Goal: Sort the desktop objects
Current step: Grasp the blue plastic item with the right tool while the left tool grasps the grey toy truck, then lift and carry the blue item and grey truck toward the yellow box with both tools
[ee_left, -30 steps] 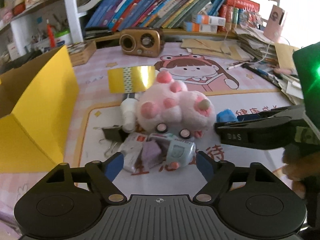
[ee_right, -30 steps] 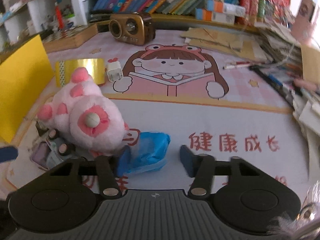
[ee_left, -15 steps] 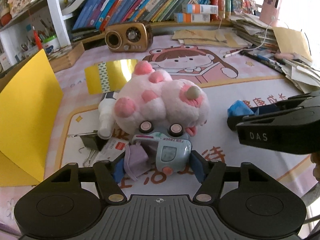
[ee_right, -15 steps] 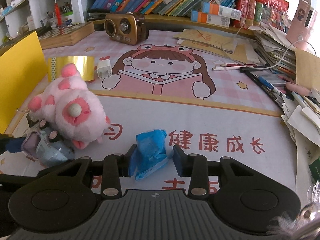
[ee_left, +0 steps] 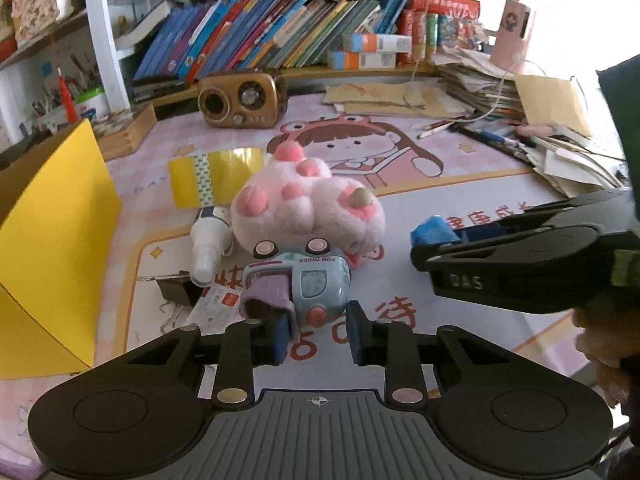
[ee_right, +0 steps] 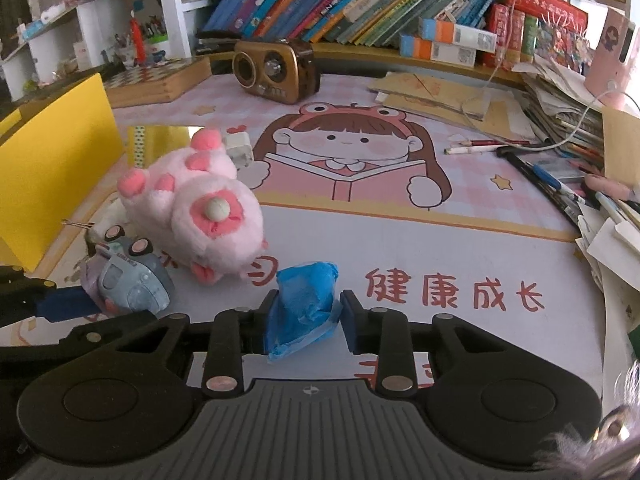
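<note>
A pale blue toy truck [ee_left: 310,282] lies on its side on the desk mat, against a pink plush toy [ee_left: 308,208]. My left gripper [ee_left: 318,334] has its jaws around the truck's near end, narrowly apart; whether the pads touch it I cannot tell. The truck also shows in the right wrist view [ee_right: 128,280]. My right gripper [ee_right: 308,320] is shut on a crumpled blue packet [ee_right: 306,300], also seen from the left wrist [ee_left: 434,232]. The plush [ee_right: 196,208] lies left of it.
A yellow open box [ee_left: 52,248] stands at the left. A white bottle [ee_left: 210,240], binder clips [ee_left: 176,290], a card [ee_left: 218,306] and a gold sheet [ee_left: 216,174] lie near the plush. A radio [ee_left: 244,100], books and paper stacks [ee_right: 560,104] line the back and right.
My left gripper moved forward and narrowed around the toy truck. My right gripper closed in from open onto the blue packet.
</note>
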